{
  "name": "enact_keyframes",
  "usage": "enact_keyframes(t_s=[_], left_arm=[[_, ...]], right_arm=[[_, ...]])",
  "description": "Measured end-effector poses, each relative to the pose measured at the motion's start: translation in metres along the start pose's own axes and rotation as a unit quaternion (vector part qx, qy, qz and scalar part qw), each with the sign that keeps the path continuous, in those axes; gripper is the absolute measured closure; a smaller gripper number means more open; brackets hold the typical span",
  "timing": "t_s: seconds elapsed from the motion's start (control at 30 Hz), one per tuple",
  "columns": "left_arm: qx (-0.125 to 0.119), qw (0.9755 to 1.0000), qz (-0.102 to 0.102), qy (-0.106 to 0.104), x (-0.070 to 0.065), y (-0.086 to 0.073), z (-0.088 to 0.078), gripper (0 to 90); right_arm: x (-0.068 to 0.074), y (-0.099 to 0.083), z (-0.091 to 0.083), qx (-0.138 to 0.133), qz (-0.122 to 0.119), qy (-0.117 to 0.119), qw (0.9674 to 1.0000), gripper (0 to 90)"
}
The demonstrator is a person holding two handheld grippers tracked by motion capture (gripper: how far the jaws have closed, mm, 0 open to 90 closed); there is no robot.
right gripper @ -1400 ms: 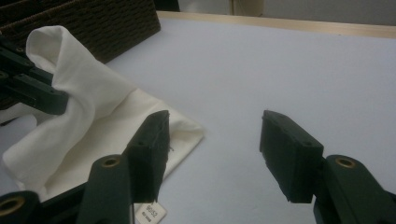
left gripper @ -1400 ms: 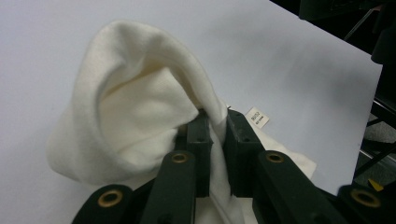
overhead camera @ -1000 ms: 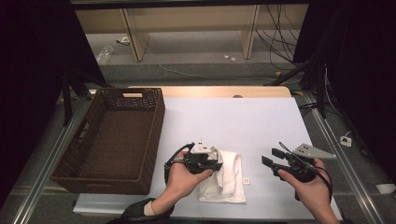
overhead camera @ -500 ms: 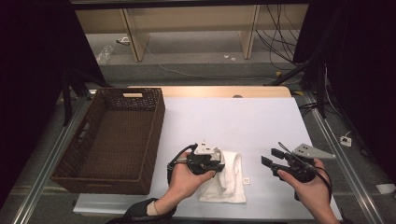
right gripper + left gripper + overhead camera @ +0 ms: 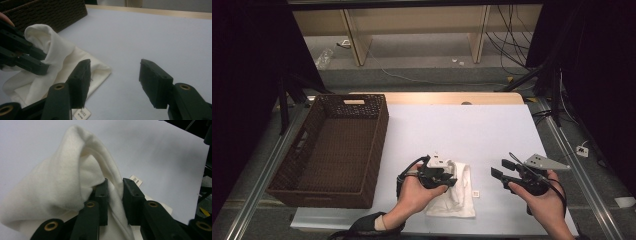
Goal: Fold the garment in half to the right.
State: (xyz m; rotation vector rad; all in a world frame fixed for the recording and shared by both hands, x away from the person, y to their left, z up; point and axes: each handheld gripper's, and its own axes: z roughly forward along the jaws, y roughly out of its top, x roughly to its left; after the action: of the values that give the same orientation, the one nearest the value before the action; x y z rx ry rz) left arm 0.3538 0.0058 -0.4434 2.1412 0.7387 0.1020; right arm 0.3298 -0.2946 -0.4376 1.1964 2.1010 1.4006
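— What were you doing just then?
— My left gripper (image 5: 115, 195) had a fold of the white cloth (image 5: 457, 192) between its jaws, which had just been easing apart. My right gripper (image 5: 115, 82) hung open and empty beside it.
— And next?
— Probably carrying it to the basket (image 5: 332, 145).

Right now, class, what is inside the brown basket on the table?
From above, the basket has nothing on its woven floor. The near wall hides a strip of the bottom, so that part cannot be checked. The white cloth lies outside it on the table.
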Motion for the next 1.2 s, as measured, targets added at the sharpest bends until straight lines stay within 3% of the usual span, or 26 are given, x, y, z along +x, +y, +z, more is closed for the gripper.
enact_keyframes(t_s=[0.7, 1.2], left_arm=[[0.009, 0.9999, 0.010, -0.004, -0.006, 0.000, 0.011, 68.5], [0.016, 0.9993, 0.034, -0.009, -0.016, 0.004, 0.013, 55.2]], right_arm=[[0.001, 0.000, 0.002, -0.002, 0.000, 0.004, 1.0000, 43.3], [0.002, 0.000, 0.002, 0.001, 0.000, 0.004, 1.0000, 43.3]])
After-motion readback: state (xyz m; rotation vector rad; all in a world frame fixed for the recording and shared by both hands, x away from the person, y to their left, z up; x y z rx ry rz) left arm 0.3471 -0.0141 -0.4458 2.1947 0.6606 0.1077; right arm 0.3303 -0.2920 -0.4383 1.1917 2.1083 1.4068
